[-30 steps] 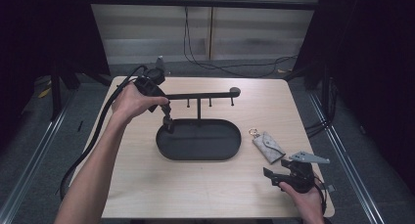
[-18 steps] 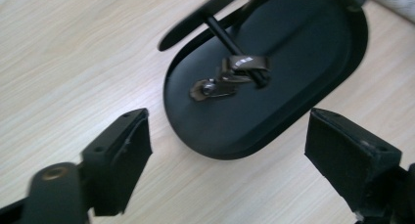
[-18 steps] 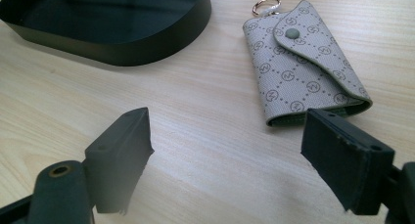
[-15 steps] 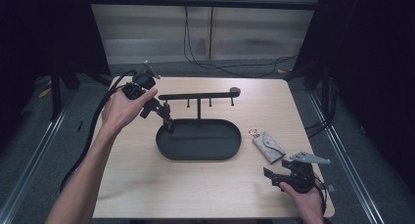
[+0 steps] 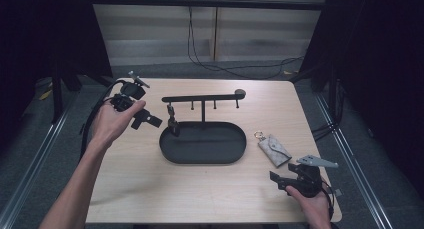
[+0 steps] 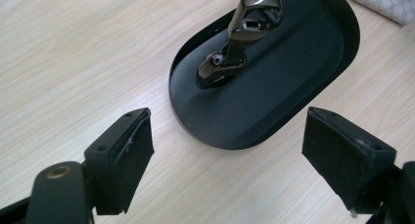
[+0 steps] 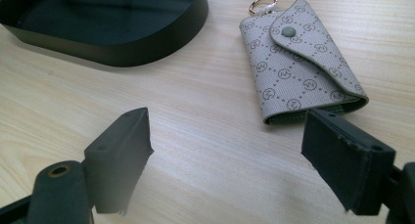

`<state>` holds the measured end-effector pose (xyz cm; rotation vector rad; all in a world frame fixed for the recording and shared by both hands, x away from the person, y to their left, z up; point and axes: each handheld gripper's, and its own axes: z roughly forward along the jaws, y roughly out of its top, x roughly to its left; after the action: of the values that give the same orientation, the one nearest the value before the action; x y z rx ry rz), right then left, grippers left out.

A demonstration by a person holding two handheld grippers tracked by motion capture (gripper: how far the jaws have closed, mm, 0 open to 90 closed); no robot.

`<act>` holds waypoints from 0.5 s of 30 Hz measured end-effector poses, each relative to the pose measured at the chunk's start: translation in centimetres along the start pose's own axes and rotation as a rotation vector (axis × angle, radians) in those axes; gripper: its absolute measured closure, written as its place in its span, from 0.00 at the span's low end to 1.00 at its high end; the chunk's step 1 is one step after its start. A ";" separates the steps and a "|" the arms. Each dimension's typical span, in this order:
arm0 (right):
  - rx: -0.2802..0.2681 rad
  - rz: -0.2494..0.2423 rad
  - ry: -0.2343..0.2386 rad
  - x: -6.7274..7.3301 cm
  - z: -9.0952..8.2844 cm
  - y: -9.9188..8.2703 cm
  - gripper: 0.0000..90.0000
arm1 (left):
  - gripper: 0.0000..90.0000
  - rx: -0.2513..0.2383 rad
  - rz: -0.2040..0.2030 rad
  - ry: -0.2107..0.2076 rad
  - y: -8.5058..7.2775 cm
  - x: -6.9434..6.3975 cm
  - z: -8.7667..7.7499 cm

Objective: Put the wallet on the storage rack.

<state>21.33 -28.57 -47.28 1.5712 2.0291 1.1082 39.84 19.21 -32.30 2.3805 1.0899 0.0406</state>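
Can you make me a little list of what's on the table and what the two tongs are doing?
table: light wooden top
stand: black oval tray with a hook bar on a post
hanging thing: dark metal key clip on the bar's left hook, its lower end in the tray
pouch: grey patterned key pouch with a snap and a ring, lying flat right of the tray
left tongs: open, empty, just left of the key clip
right tongs: open, empty, near the key pouch, not touching it
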 end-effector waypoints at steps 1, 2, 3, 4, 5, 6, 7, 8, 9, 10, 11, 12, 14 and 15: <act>0.002 0.000 0.000 0.0 0.0 0.0 0.20 | 0.21 -0.024 -0.001 -0.003 -0.3 0.1 -0.2; 0.004 0.002 0.002 0.0 0.1 0.0 0.20 | 0.21 -0.038 0.000 -0.003 -0.6 0.2 -0.4; 0.005 0.003 0.002 0.0 0.0 0.0 0.20 | 0.21 -0.047 -0.003 -0.004 -0.8 0.3 -0.5; 0.002 0.003 0.002 0.0 0.0 0.0 0.19 | 0.21 -0.058 -0.009 0.006 -1.1 0.3 -0.6; 0.001 0.005 0.003 0.0 0.0 0.0 0.19 | 0.21 -0.064 0.000 0.008 -1.4 0.4 -0.8; 0.000 0.005 0.003 0.0 0.0 0.0 0.19 | 0.21 -0.073 0.000 0.004 -1.7 0.4 -0.9; 0.000 0.009 0.003 0.0 0.0 0.0 0.19 | 0.21 -0.078 0.001 0.003 -2.1 0.4 -1.0; -0.001 0.010 0.004 0.0 0.1 0.0 0.19 | 0.21 -0.082 -0.004 0.005 -2.3 0.4 -1.0; 0.001 0.008 0.004 0.0 0.1 0.0 0.19 | 0.21 -0.084 -0.002 0.006 -2.6 0.4 -1.0; 0.002 0.007 0.002 0.0 0.0 0.0 0.19 | 0.21 -0.094 -0.004 0.005 -3.1 0.4 -1.1; 0.001 0.008 0.006 0.0 0.0 0.0 0.19 | 0.21 -0.110 -0.023 0.003 -3.3 0.4 -1.0; 0.000 0.008 0.006 0.0 0.0 0.0 0.19 | 0.21 -0.107 -0.011 0.006 -3.6 0.5 -1.1; 0.000 0.010 0.006 0.0 0.1 0.0 0.19 | 0.21 -0.131 -0.020 0.009 -4.2 0.6 -1.1; 0.000 0.013 0.006 0.0 0.1 0.0 0.19 | 0.21 -0.141 -0.020 0.007 -4.5 0.6 -1.1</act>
<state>21.41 -28.55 -47.30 1.5847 2.0262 1.1189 36.85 22.55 -33.59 2.2447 1.0777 0.1146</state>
